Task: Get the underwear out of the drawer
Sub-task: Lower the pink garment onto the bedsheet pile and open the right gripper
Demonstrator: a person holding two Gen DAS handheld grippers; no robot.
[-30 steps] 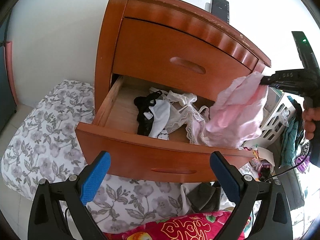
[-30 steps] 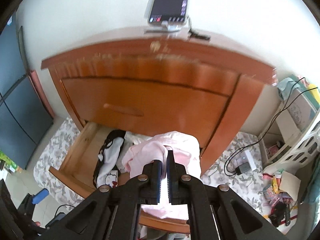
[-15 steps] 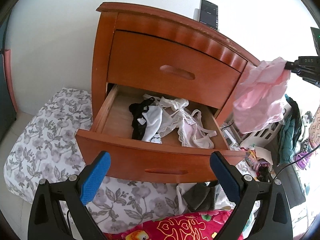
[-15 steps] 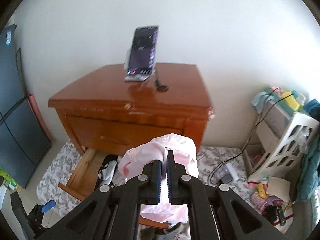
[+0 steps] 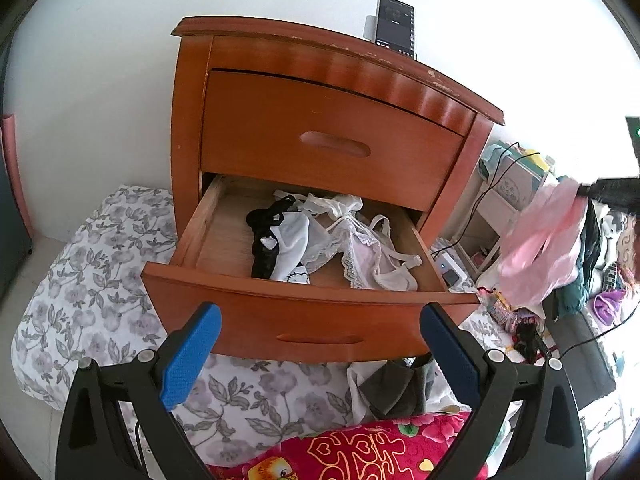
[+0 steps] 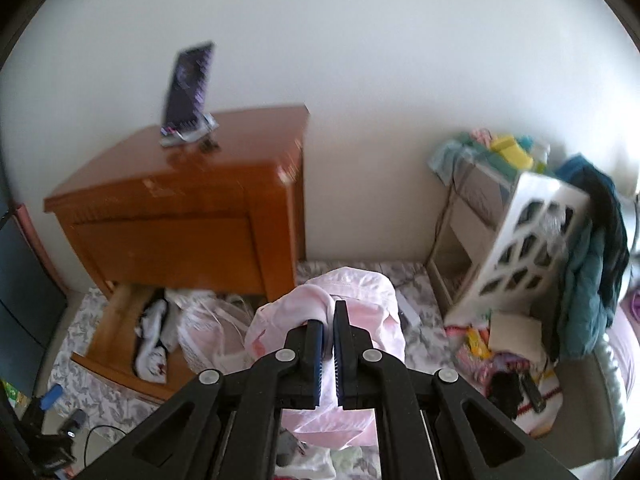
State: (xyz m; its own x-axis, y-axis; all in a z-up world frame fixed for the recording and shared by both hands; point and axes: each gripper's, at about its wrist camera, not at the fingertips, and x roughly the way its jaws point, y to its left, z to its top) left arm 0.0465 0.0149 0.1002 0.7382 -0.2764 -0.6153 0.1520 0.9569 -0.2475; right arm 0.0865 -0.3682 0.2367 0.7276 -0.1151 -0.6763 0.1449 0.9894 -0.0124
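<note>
The lower drawer (image 5: 304,320) of a wooden nightstand (image 5: 320,112) stands pulled out. Inside lie black-and-white underwear (image 5: 280,240) and white lacy pieces (image 5: 360,248). My right gripper (image 6: 327,316) is shut on pink underwear (image 6: 360,300), which hangs in the air to the right of the nightstand. In the left wrist view the pink underwear (image 5: 540,248) dangles from the right gripper (image 5: 588,191) at the far right. My left gripper (image 5: 320,320) is open in front of the drawer, holding nothing.
A phone (image 5: 395,26) leans on a stand on top of the nightstand. A floral quilt (image 5: 92,272) covers the floor around it, with a red patterned cloth (image 5: 360,452) close below me. A white basket (image 6: 528,240), hanging clothes and cables crowd the right side.
My right gripper has lifted the pink underwear out of the drawer and carried it up and to the right, away from the nightstand. My left gripper has drawn back slightly and stays open.
</note>
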